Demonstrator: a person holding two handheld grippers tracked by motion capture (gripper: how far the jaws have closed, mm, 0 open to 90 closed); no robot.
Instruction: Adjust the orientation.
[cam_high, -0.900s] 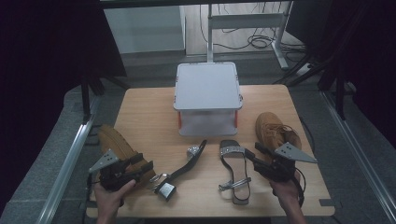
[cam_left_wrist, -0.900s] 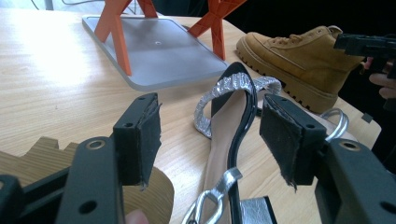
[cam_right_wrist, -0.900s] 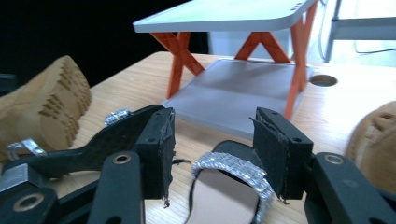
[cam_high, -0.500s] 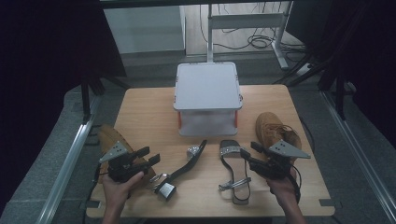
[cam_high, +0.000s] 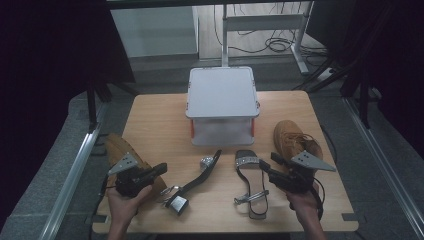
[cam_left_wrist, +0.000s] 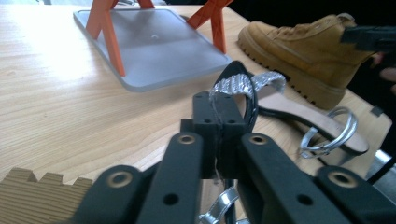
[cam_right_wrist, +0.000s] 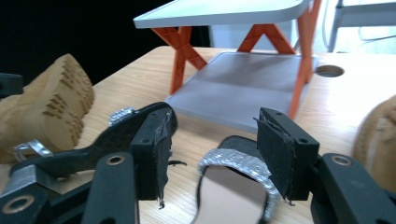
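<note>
the left gripper (cam_high: 152, 172) sits low over the near left part of the table (cam_high: 160, 125), its fingers (cam_left_wrist: 205, 116) pressed together with nothing between them. in the left gripper view they point across the table toward the flat sandal (cam_left_wrist: 303, 116) with its glittery strap. just under and behind this gripper lies a tan boot on its side (cam_high: 120, 150), sole up, at the left edge of the table.

the right gripper (cam_high: 267, 167) hovers near the front right — its fingers (cam_right_wrist: 154, 149) stand apart, empty. in the right gripper view the flat sandal (cam_right_wrist: 229, 186) lies just below and between them, its toe strap toward the camera, not touched by either finger. from above, that sandal (cam_high: 250, 182) lies flat, lengthwise, just left of the right gripper.

to its left a second sandal (cam_high: 192, 182) lies tilted on its side, block heel near the front edge, between the two grippers. an upright tan boot (cam_high: 292, 142) stands on the right of the table, just behind the right gripper.

at the back middle of the table stands a small rack (cam_high: 222, 92) — a grey top plate over a lower plate, joined by orange legs.
</note>
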